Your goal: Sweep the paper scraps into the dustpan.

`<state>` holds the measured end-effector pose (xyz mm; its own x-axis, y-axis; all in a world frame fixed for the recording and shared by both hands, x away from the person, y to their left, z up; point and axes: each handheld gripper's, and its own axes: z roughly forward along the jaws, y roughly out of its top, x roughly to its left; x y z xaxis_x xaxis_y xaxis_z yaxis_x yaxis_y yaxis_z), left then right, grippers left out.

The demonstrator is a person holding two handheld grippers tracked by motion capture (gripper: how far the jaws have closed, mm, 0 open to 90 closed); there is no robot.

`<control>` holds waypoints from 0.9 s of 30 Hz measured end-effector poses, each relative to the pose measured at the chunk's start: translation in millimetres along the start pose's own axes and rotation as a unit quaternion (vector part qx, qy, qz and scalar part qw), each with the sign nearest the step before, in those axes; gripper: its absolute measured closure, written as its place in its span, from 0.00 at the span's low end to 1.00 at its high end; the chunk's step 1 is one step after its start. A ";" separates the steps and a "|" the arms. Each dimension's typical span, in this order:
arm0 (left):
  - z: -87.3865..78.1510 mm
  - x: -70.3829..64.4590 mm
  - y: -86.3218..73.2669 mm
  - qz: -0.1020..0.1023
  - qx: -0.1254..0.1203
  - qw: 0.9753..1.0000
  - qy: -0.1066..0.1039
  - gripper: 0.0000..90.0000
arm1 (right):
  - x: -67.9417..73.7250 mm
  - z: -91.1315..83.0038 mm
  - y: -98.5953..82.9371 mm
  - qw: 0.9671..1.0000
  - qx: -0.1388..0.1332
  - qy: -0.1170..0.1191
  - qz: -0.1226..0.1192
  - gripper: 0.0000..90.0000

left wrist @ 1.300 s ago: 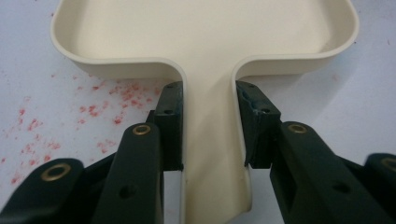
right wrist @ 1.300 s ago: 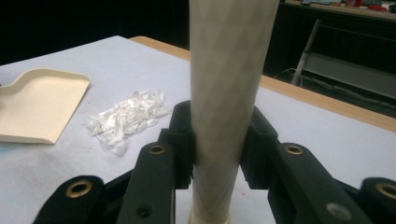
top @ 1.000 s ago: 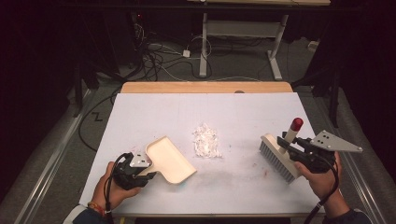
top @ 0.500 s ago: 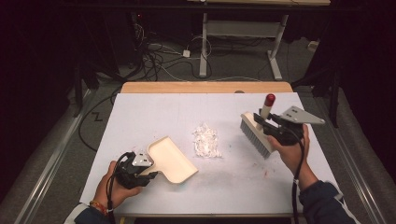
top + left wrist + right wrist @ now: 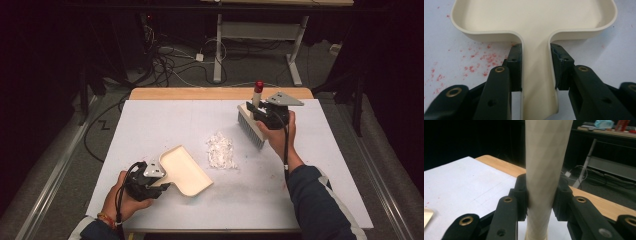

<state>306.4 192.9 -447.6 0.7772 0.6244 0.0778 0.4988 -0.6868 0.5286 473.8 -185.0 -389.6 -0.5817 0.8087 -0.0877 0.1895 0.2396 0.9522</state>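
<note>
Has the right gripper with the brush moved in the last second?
Yes. The right gripper with the brush has gone from the table's right edge toward its far edge, beyond the paper scraps.

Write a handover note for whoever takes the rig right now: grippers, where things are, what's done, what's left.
Left gripper: shut on the handle of the cream dustpan, which lies flat on the white table, open side toward the scraps.
Right gripper: shut on the brush handle, brush raised at the table's far right, bristles down.
White paper scraps: one pile mid-table, between pan and brush, none in the pan.
Done: both tools gripped.
Left: lower the brush beyond the pile, sweep it into the pan.
</note>
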 end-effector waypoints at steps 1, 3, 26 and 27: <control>0.0 0.0 0.0 0.000 0.000 1.000 0.000 0.70 | 0.0 0.0 0.0 1.000 0.000 0.000 0.000 0.78; -0.2 0.3 0.6 0.001 -0.002 1.000 0.000 0.70 | 6.3 8.0 0.4 1.000 0.000 0.001 -0.007 0.78; 20.3 5.2 26.2 -0.007 0.023 1.000 -0.012 0.70 | 63.1 22.1 -4.7 0.988 -0.005 0.134 -0.075 0.78; 21.0 5.9 27.7 -0.006 0.026 1.000 -0.014 0.70 | 63.0 22.3 -4.5 0.988 -0.006 0.137 -0.075 0.78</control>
<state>332.9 169.8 -450.3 0.7805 0.6233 0.0477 0.5275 -0.6976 0.4849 453.9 -123.1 -405.9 -0.7952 0.5885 -0.1463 0.0775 0.3379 0.9380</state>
